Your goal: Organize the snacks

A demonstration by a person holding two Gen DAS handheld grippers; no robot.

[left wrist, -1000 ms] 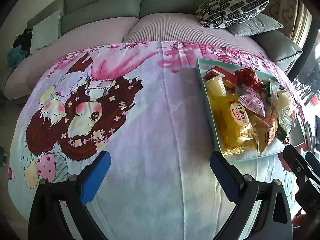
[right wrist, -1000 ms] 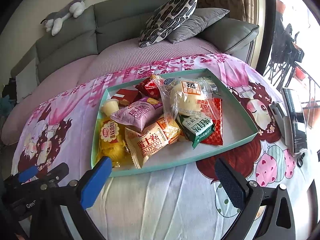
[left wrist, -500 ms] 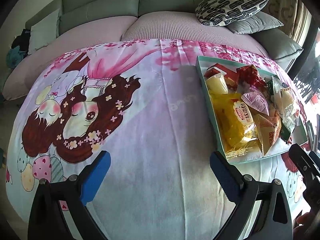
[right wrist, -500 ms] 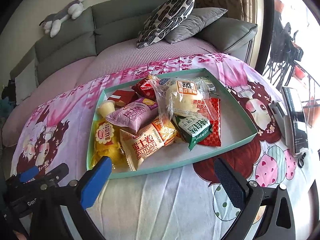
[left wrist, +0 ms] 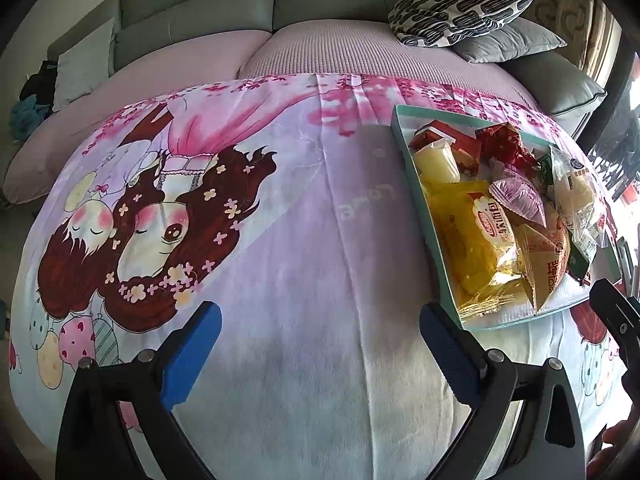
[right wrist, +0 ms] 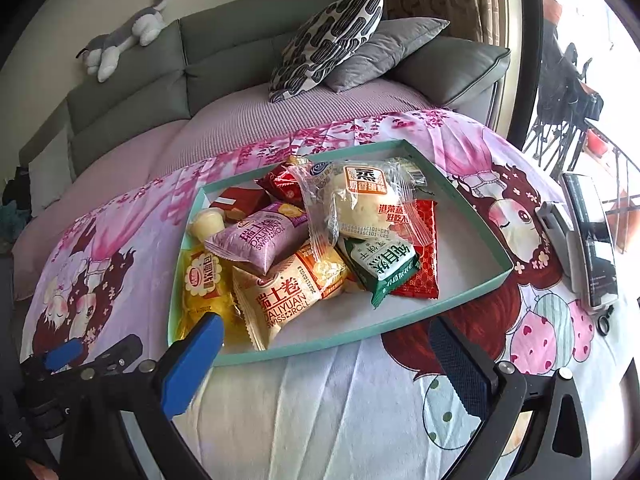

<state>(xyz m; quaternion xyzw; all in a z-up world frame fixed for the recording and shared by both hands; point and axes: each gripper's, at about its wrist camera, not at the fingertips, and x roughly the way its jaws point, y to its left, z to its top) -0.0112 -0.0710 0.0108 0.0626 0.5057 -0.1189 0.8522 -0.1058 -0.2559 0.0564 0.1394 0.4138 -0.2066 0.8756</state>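
Observation:
A teal shallow box [right wrist: 472, 292] on a cartoon-print cloth holds several snack packs: a yellow bread pack [right wrist: 206, 284], a purple Swiss roll pack [right wrist: 260, 238], an orange Swiss roll pack [right wrist: 288, 294], a clear steamed-cake pack [right wrist: 360, 200], a green pack [right wrist: 380, 268] and red packs. The box also shows in the left wrist view [left wrist: 420, 184] at the right. My right gripper [right wrist: 324, 356] is open and empty, just in front of the box's near rim. My left gripper [left wrist: 320, 344] is open and empty over bare cloth, left of the box.
A phone [right wrist: 592, 236] and small items lie on the cloth to the right of the box. A grey sofa [right wrist: 224, 60] with cushions [right wrist: 332, 40] and a plush toy [right wrist: 124, 38] stands behind the table.
Both grippers have moved a little forward toward the table; the box sits lower and closer in the right wrist view. Nothing was grasped.

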